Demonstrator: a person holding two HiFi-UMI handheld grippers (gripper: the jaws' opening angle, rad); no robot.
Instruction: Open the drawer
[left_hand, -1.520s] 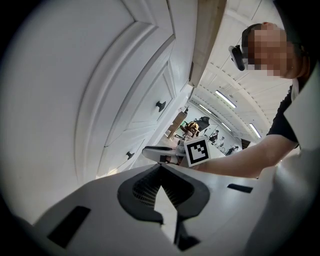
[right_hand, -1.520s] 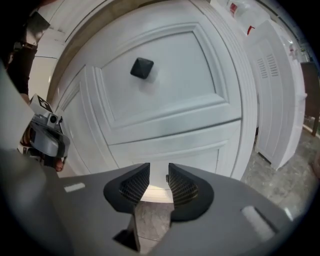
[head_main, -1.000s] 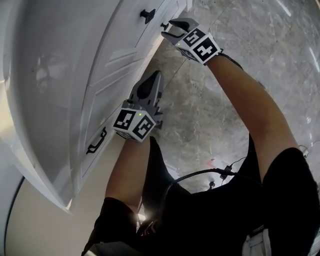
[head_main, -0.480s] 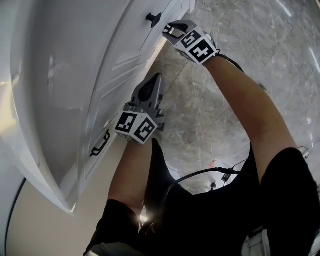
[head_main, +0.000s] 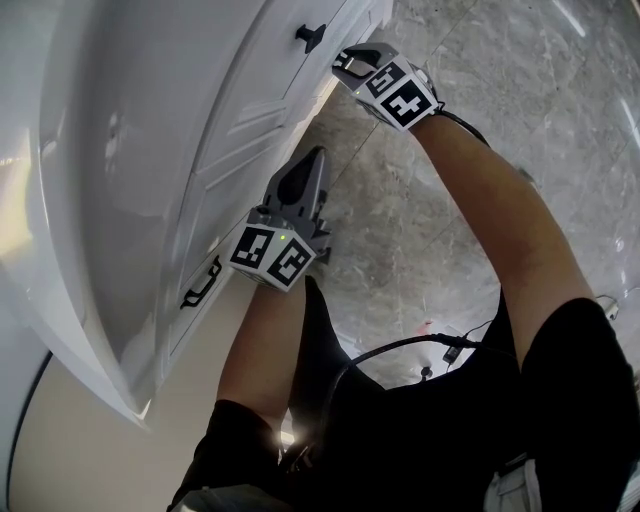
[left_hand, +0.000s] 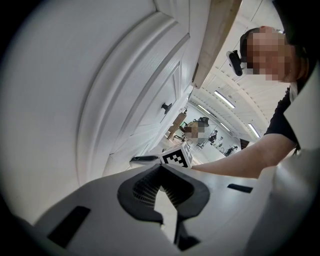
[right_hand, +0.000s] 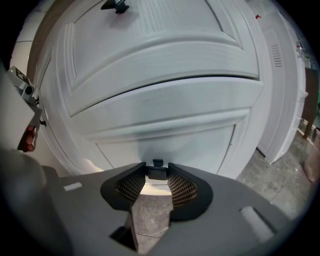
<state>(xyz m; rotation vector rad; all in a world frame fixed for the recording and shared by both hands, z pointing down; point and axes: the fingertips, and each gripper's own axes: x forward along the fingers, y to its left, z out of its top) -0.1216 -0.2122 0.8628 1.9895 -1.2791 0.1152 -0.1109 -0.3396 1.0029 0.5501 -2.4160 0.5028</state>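
A white cabinet (head_main: 150, 150) with panelled drawer fronts fills the left of the head view. My right gripper (head_main: 345, 58) is at a drawer front (right_hand: 165, 140) near the top. In the right gripper view its pads sit against both sides of a small dark knob (right_hand: 157, 172), so the right gripper (right_hand: 157, 173) is shut on that knob. My left gripper (head_main: 318, 152) hangs lower beside the cabinet and points along it. In the left gripper view the left gripper (left_hand: 160, 166) has its tips together and holds nothing.
A second dark knob (head_main: 311, 36) sits on the drawer front above. A black bar handle (head_main: 203, 283) is on a lower panel. Grey marble floor (head_main: 480, 90) lies to the right, with a black cable (head_main: 400, 347) on it. Another white cabinet (right_hand: 285, 75) stands at the right.
The right gripper's jaws have closed in around the small knob, which stood just beside them before. The left gripper has stayed where it was.
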